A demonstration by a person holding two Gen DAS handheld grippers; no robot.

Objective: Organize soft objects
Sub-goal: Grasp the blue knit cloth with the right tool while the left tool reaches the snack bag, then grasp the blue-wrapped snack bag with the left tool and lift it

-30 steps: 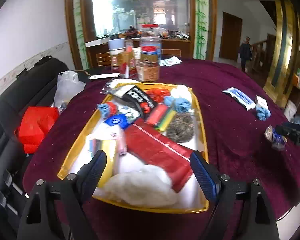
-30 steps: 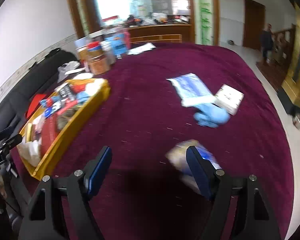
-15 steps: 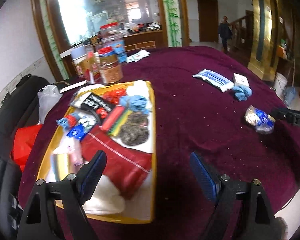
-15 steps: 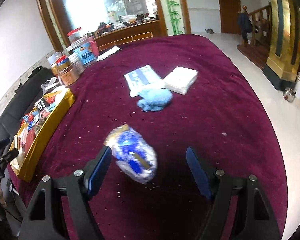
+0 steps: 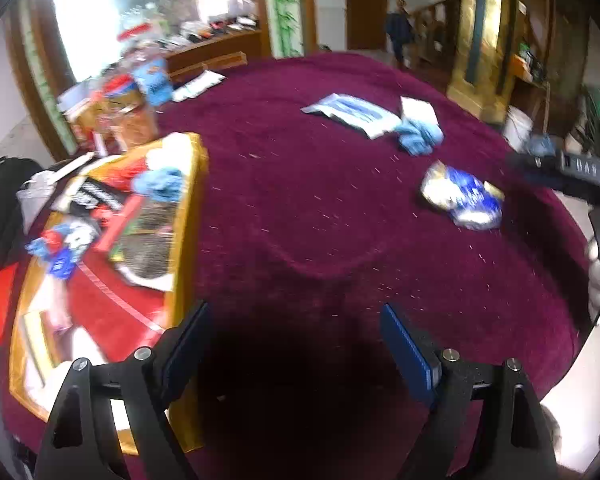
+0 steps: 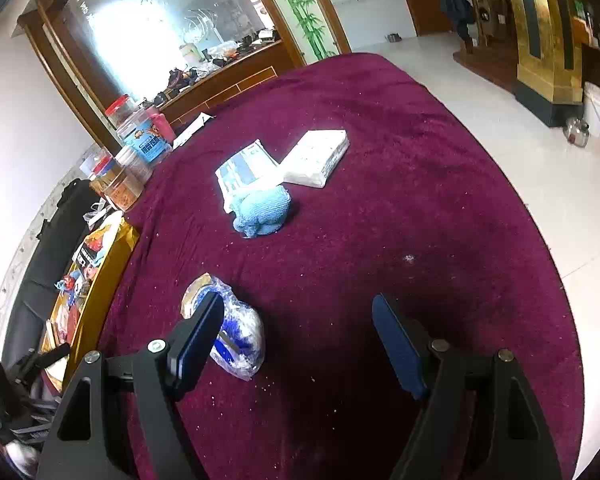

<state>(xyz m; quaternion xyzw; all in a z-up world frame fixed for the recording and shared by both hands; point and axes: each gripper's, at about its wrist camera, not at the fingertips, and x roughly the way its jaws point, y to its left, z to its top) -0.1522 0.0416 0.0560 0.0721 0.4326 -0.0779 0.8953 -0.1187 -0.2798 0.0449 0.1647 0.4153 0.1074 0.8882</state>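
Note:
A gold tray (image 5: 186, 216) full of soft items lies at the left of the maroon table; it also shows in the right wrist view (image 6: 112, 258). A blue-and-white plastic-wrapped bundle (image 5: 462, 200) lies on the cloth, just past my right gripper's left finger (image 6: 236, 338). A blue cloth (image 6: 262, 210) lies beyond it, next to a flat blue-white packet (image 6: 244, 170) and a white tissue pack (image 6: 316, 158). My left gripper (image 5: 294, 346) is open and empty over bare cloth beside the tray. My right gripper (image 6: 298, 340) is open and empty.
Jars and containers (image 6: 140, 148) stand at the table's far left edge. A black seat (image 6: 48, 232) lies left of the table. The table's round edge drops to a white floor (image 6: 540, 168) on the right.
My left gripper has swung right, off the tray and over bare cloth. My right gripper has shifted right, so the wrapped bundle now sits by its left finger.

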